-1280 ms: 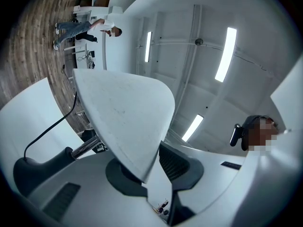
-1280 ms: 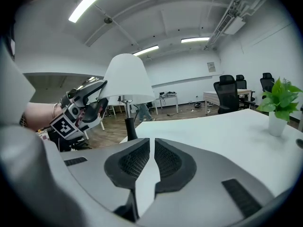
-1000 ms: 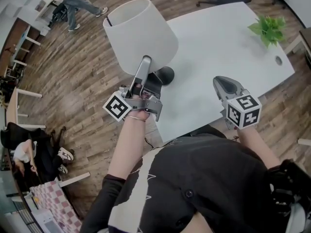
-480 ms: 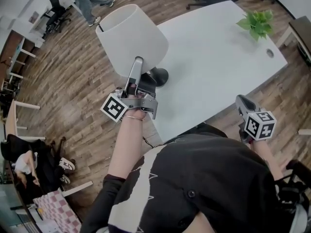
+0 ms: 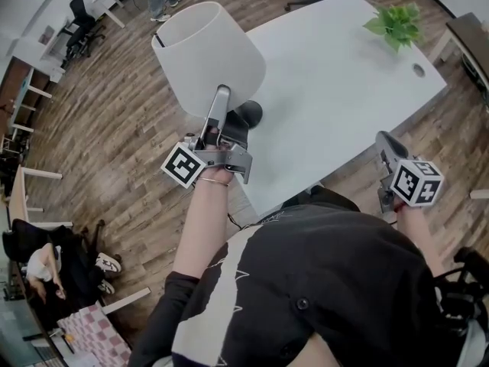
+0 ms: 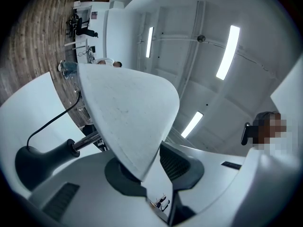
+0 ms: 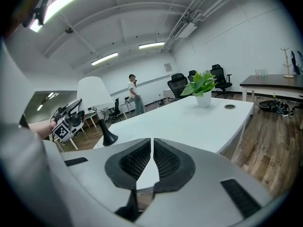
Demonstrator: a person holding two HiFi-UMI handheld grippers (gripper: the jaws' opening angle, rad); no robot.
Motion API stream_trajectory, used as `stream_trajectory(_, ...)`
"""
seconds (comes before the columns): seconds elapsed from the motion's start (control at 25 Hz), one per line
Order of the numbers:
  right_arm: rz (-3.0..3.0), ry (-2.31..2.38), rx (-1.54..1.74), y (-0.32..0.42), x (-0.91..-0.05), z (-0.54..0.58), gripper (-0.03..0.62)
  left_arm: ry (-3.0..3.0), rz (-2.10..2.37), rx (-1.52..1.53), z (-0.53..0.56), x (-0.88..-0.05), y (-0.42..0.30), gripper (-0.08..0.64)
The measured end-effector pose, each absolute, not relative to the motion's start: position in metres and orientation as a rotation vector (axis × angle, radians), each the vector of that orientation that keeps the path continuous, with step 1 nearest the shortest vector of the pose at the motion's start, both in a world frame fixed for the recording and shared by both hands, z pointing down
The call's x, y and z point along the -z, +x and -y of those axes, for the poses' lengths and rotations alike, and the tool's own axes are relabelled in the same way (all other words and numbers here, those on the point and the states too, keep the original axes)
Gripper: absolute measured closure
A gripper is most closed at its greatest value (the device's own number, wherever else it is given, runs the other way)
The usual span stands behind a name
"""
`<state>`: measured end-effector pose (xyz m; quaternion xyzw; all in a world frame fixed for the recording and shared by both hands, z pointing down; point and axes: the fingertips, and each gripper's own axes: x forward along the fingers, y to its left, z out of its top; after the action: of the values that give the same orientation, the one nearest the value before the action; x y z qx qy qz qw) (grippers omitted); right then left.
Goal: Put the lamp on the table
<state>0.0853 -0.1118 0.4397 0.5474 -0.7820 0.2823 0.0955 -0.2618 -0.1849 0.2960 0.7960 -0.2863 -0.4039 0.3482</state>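
Your lamp point(image 5: 210, 56) has a plain white shade and black base; the table point(image 5: 344, 75) is plain white; the plant point(image 5: 396, 25) at 1 o'clock is green; the floor point(image 5: 114, 128) is brown wood-grain planks; your left gripper point(image 5: 228, 107) and right gripper point(image 5: 383, 141) are grey, with black-and-white square markers; your top point(image 5: 328, 281) is black.

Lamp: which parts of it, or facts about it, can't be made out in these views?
- Stem: in the head view it is hidden beneath the lamp shade.
- Base, whether it rests on the table: in the head view it is partly covered by the left gripper; in the right gripper view it is too small.
- Cord, far end: in the left gripper view it passes behind the shade.
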Motion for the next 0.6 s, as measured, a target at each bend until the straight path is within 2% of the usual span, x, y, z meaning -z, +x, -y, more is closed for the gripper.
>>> stream_trajectory(0.6,2.378,1.529,-0.731,0.052,-0.423,0.097,0.560,2.067,0.728,1.017,0.178,-0.300,-0.256,0.463)
